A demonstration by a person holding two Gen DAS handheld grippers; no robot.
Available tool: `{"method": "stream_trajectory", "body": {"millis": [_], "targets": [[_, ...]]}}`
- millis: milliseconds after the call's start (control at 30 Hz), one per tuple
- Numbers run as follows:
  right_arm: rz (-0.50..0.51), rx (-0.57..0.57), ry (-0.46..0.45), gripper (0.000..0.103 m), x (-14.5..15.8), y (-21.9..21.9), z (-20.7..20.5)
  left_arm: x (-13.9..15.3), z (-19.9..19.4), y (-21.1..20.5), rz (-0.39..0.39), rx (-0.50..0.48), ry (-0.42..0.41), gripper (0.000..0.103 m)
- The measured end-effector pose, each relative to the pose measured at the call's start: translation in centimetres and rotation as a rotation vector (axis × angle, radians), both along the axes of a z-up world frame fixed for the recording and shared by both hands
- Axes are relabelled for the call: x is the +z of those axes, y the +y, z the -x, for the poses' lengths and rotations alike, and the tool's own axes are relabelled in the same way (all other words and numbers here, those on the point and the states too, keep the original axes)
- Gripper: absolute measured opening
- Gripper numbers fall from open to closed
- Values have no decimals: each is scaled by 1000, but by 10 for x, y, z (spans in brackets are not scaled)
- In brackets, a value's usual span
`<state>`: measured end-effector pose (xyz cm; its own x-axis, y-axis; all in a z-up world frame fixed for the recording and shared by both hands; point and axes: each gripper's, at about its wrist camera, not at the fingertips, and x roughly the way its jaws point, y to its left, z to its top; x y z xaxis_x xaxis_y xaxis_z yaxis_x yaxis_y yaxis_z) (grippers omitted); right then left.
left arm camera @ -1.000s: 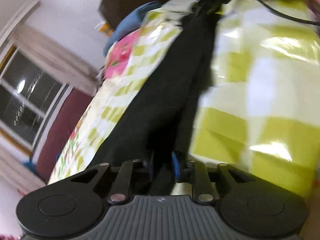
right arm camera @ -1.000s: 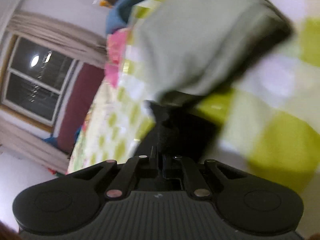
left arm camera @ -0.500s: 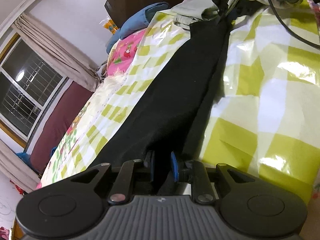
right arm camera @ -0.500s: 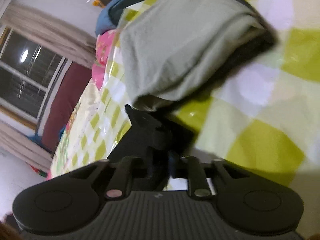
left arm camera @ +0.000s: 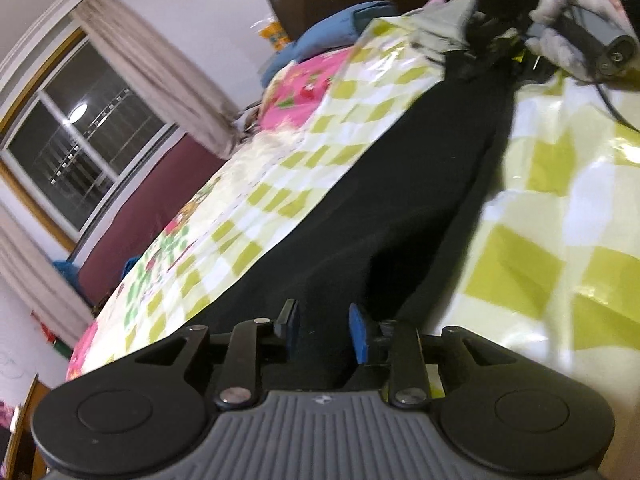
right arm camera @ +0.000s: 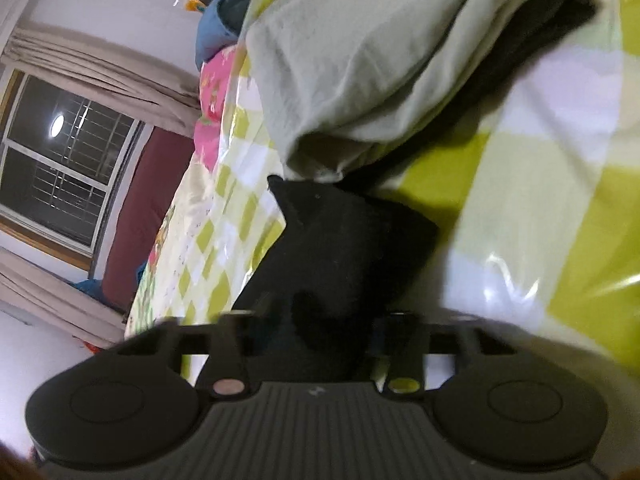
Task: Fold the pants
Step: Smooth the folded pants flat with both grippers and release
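On bed: black pants between parted left tongs, unpinched; right tongs unreadable; could slip, unfolding.

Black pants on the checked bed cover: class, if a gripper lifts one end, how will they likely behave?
The black pants lie limp and creased, so they would probably sag. The checked bed cover looks glossy, so they may slide.

I see the black pants stretched out long and mostly flat across the bed's green-and-white checked cover, running away from my left camera. From my right camera, one end is bunched and raised into a peak, right beside a pale green folded pile.
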<state>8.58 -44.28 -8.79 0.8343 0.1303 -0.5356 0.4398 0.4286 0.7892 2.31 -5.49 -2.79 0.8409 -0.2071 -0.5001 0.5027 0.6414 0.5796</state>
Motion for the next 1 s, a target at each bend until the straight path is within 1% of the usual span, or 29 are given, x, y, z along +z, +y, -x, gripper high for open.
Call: {"method": "stream_trajectory", "body": {"millis": [33, 67, 100, 133, 200, 267, 333, 400, 433, 467, 500, 567, 600, 633, 667, 733, 800, 833, 867, 900, 967, 1000], "targets": [[-37, -1, -6, 9, -2, -2, 2, 2, -1, 4, 8, 5, 1, 47], [-57, -9, -23, 8, -1, -6, 8, 3, -2, 7, 6, 7, -2, 49], [-49, -11, -34, 8, 3, -9, 14, 1, -3, 9, -3, 12, -8, 52], [-37, -11, -44, 8, 8, -11, 20, -1, -5, 9, -12, 14, -5, 52], [-17, -1, -51, 8, 18, -15, 33, -8, -8, 9, -22, 6, 40, 52], [28, 3, -33, 7, 26, -17, 41, -14, -7, 6, -16, -15, 108, 52], [75, -11, 20, 7, 24, -24, 46, -15, 5, 4, -3, -56, 146, 51], [143, 4, 136, 7, 15, -27, 37, -18, 17, 2, -33, -85, 145, 51], [139, 13, 156, 9, 15, -28, 35, -19, 21, 3, -49, -87, 136, 51], [145, 16, 151, 15, 22, -26, 37, -19, 24, 6, -56, -80, 131, 51], [188, 24, 151, 15, 34, -21, 40, -16, 25, 12, -49, -64, 138, 51], [326, 68, 150, 18, 58, -7, 48, -7, 26, 30, -12, -19, 158, 51], [414, 95, 155, 19, 71, 3, 55, -2, 27, 40, 0, 6, 159, 51], [472, 118, 146, 19, 79, 12, 60, 1, 29, 50, 6, 33, 154, 52], [530, 175, 114, 19, 89, 27, 65, 2, 28, 61, 6, 58, 147, 52], [578, 329, 45, 19, 100, 63, 66, 4, 29, 82, -8, 124, 128, 52], [636, 515, -35, 19, 107, 114, 59, 2, 29, 100, -27, 184, 119, 52], [684, 636, -75, 20, 107, 148, 53, 2, 28, 110, -35, 215, 113, 52], [731, 737, -101, 25, 105, 176, 49, 3, 28, 118, -42, 243, 102, 52], [795, 851, -133, 27, 101, 209, 43, 4, 28, 126, -47, 266, 90, 52], [887, 1031, -174, 28, 88, 261, 39, 5, 30, 139, -63, 291, 67, 55], [941, 1114, -181, 27, 81, 282, 38, 4, 29, 144, -75, 292, 57, 58]]}}
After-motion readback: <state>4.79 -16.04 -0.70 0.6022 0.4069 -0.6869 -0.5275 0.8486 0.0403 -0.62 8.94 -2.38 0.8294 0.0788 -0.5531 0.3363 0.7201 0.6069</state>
